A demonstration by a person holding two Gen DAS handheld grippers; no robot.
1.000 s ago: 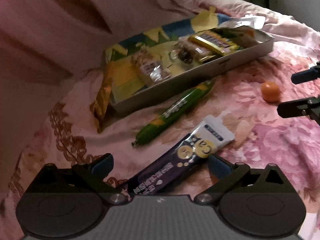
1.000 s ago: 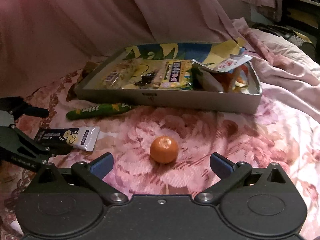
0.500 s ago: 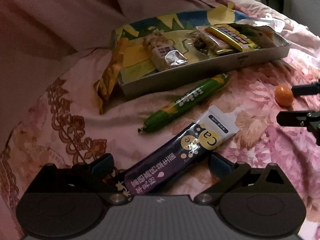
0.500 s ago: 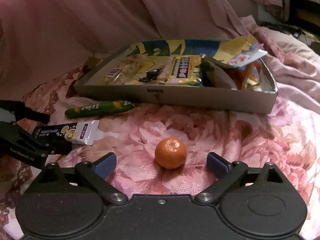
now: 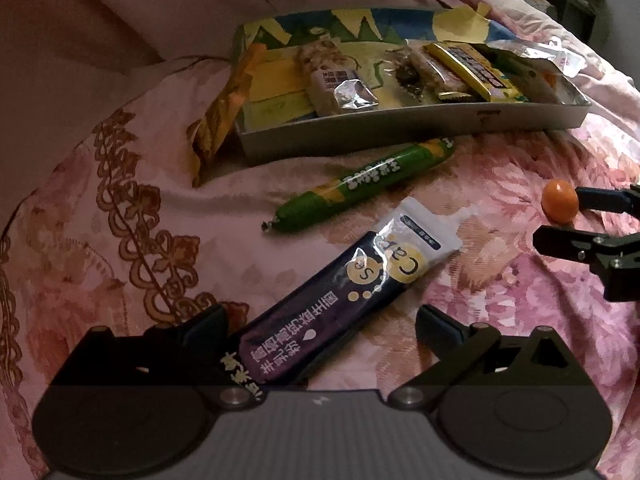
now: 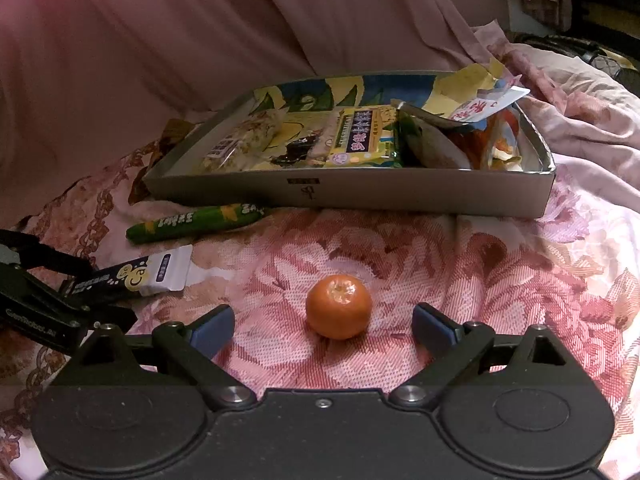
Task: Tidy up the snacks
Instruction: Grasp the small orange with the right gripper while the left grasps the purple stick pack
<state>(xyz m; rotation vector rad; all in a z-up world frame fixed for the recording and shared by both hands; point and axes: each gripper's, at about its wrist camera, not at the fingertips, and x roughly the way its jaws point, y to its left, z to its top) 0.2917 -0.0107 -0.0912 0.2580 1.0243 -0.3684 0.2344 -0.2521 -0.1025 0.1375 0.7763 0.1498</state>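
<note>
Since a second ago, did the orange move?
No. The orange sits on the same pink flower of the bedspread, as far from the box.

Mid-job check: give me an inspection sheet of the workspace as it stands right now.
Surface: pink floral bedspread, rumpled at the right.
Job's things: shallow box holding several snack packets; outside it lie a green stick snack, a purple sachet and a small orange; an orange-brown wrapper leans on the box's left end.
Clutter: nothing seen apart from the snacks.
Grippers: left gripper open, the sachet's end between its fingers, pads not pressing it; right gripper open, the orange between its fingertips, untouched.
Cables: nothing seen.
Surroundings: pink fabric draped behind the box; dark furniture at top right, too dim to identify.
</note>
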